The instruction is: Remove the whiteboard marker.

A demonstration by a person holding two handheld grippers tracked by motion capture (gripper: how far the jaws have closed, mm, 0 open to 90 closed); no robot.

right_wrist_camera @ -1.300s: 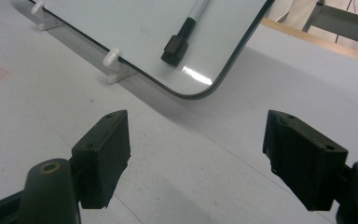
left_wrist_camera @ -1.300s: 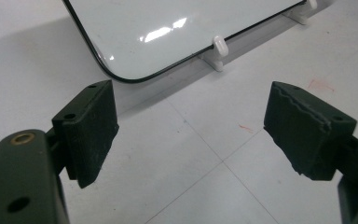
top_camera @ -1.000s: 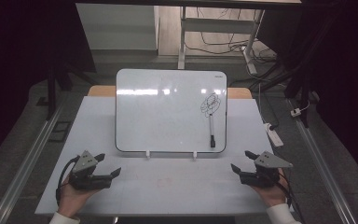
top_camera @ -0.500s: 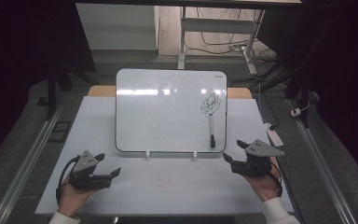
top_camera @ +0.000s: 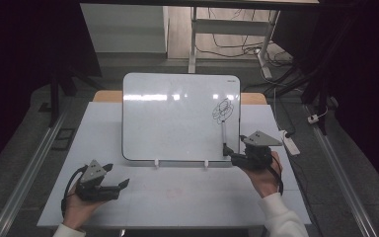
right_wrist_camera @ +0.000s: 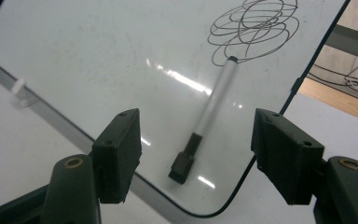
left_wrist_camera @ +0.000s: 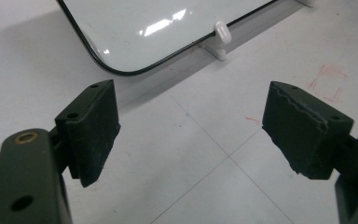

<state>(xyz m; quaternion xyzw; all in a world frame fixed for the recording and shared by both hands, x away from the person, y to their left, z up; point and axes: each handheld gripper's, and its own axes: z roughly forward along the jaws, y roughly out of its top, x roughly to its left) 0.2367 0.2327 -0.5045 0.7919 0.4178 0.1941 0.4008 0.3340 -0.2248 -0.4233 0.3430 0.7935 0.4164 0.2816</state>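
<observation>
Right claw (right_wrist_camera: 196, 154) gapes before marker (right_wrist_camera: 212, 109); scribble (right_wrist_camera: 254, 25) above.

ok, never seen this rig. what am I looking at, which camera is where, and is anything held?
No robot here: a person holds a two-fingered hand tool in each hand. The high view looks down on a white table from above the person. The other two pictures come from cameras riding on each tool, looking along its black fingers.

On the table a whiteboard leans in small white clips, with a black scribble and a marker lying on it.

The left gripper rests open near the board's corner. The right gripper has its fingers open on either side of the marker, just closing a little, not touching. Nothing is held.
</observation>
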